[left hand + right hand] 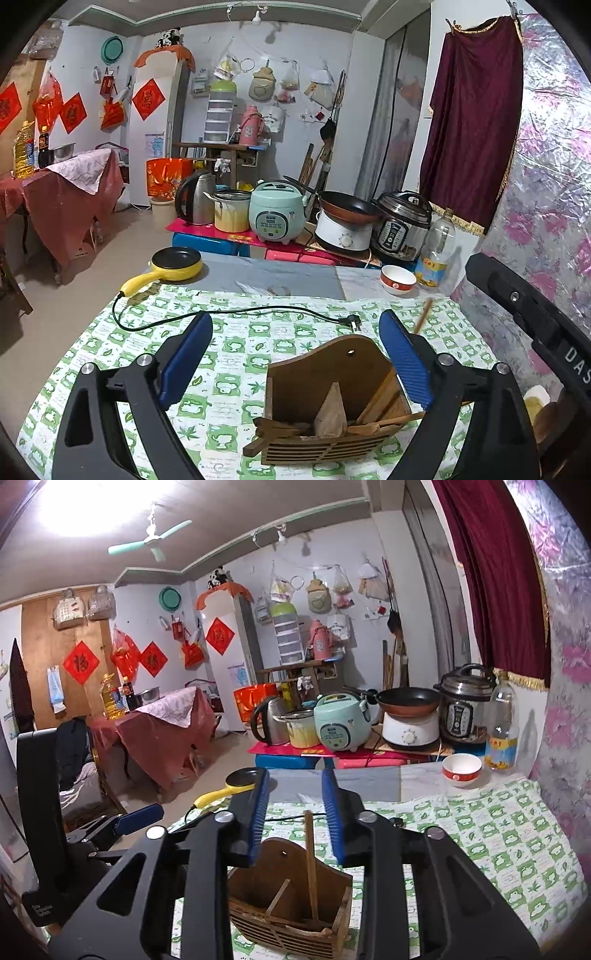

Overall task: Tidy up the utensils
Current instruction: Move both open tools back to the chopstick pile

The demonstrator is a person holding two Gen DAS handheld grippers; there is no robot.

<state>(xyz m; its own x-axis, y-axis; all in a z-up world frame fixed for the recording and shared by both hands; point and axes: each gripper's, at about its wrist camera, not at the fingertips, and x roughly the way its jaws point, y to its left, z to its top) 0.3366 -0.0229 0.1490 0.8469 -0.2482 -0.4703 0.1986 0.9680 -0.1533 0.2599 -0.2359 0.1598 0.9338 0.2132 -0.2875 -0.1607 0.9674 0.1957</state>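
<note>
Wooden utensil holder [332,402]: stands on the tabletop [236,347] with its green-and-white cloth, tall back panel away from the cameras, slatted front, central divider.
Chopsticks [311,864]: one upright in the holder's right compartment; others lean there too.
Left hand-held gripper [295,354]: released, blue pads wide apart, flanking the holder.
Right hand-held gripper [295,816]: released, pads apart above the holder, chopstick between them, untouched.
Yellow electric pan [173,264], cord [236,314], bowl [398,280], bottle [436,251]: at the far edge.

Green-patterned tablecloth [236,343] under wooden utensil holder [325,402], yellow pan [173,264], cord [229,314], bowl [398,280], bottle [436,251].
</note>
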